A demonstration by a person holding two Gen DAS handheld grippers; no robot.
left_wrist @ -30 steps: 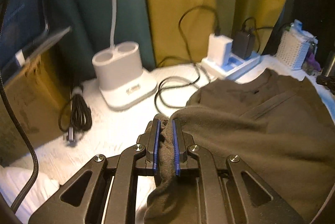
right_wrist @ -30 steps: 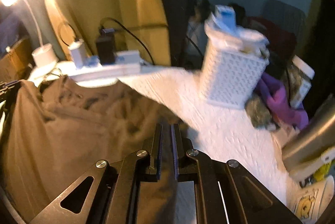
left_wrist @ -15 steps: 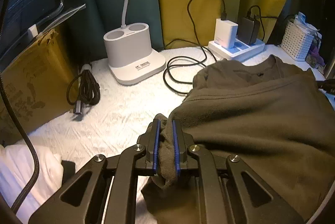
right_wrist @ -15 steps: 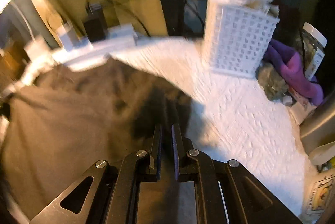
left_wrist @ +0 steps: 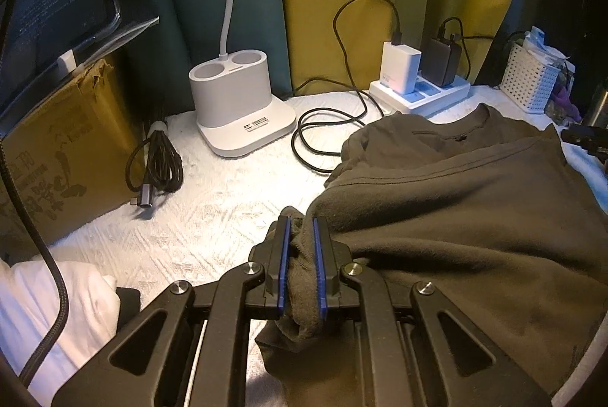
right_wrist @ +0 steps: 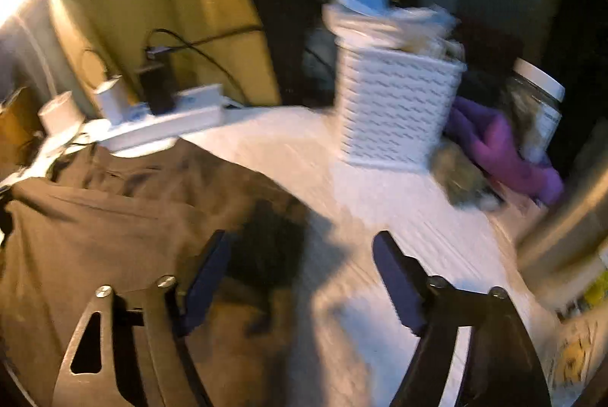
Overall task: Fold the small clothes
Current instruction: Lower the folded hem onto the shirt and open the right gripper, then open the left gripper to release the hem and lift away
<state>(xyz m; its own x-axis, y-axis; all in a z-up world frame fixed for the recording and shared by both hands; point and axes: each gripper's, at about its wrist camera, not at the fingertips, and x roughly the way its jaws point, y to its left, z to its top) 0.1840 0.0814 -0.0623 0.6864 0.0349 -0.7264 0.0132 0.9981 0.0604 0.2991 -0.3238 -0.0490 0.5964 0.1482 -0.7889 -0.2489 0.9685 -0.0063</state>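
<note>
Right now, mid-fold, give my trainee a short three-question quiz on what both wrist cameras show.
1. True or false: the left gripper is shut on a bunched edge of the dark shirt.
2. Which stands nearest the white lattice basket in the right wrist view? A) purple cloth B) cardboard box C) white lamp base
3. Fill in: the pads of the right gripper stand apart and are ____ the shirt.

Key
1. True.
2. A.
3. Not pressing on; the jaws are opening, with the shirt's edge lying below them.
</note>
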